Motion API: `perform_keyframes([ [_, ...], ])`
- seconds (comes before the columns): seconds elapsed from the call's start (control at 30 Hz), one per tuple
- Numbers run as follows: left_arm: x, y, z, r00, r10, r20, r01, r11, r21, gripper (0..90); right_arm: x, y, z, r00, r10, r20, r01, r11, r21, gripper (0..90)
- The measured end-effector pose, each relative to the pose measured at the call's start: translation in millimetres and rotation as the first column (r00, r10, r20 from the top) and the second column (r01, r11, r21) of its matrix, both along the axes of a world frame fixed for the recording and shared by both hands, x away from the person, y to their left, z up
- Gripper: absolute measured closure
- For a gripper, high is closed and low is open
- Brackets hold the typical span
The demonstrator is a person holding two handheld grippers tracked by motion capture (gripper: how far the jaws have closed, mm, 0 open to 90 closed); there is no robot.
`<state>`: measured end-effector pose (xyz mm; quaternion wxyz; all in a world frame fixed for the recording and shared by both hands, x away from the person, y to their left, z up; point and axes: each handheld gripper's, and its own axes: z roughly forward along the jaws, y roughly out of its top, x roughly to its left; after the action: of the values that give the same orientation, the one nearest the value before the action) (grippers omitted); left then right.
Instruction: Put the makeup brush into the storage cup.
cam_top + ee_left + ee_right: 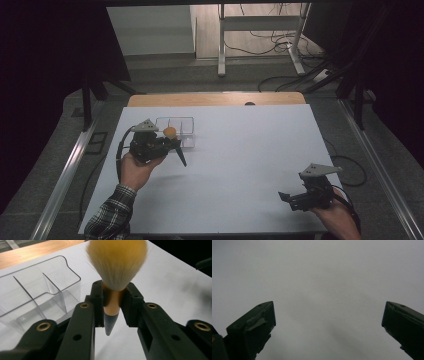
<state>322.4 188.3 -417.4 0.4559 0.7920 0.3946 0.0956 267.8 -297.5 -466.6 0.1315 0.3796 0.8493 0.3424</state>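
Note:
A makeup brush (116, 262) with a cream-yellow bristle head, an orange collar and a grey pointed handle is clamped between the jaws of my left gripper (113, 293). In the high view the left gripper (170, 142) sits at the left of the table, and the brush (170, 132) has its bristle head up by the clear tray and its dark handle slanting down to the right. The clear plastic divided tray (186, 121) stands just behind it, and its near compartments (50, 282) hold nothing. My right gripper (289, 199) rests low at the front right, jaws wide apart over bare white surface (328, 315).
A white sheet (240, 150) covers the table, with a wooden strip (215, 99) along the far edge. Beyond it stand a desk frame (260, 30) and floor cables. A person's plaid sleeve (110, 215) comes in at the bottom left.

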Motion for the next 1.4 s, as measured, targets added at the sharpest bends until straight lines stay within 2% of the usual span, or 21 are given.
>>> perform_keyframes([
  [0.67,16.6,2.9,25.4,0.9989,0.019,0.042,-0.02,0.9997,0.011,73.5,-4.6,-12.3,-2.2,0.9993,-0.034,-0.014,0.034,0.9994,-0.008,0.0],
  [0.93,22.9,5.3,32.9,0.998,0.036,0.052,-0.036,0.9993,-0.002,73.5,-5.6,-15.8,-2.9,0.999,-0.043,-0.012,0.043,0.999,-0.012,0.0],
  [1.4,39.3,3.7,44.8,0.9958,0.057,0.072,-0.057,0.9984,0.004,73.5,-6.3,-18.5,-2.7,0.9983,-0.058,-0.012,0.057,0.9983,-0.008,0.0],
])
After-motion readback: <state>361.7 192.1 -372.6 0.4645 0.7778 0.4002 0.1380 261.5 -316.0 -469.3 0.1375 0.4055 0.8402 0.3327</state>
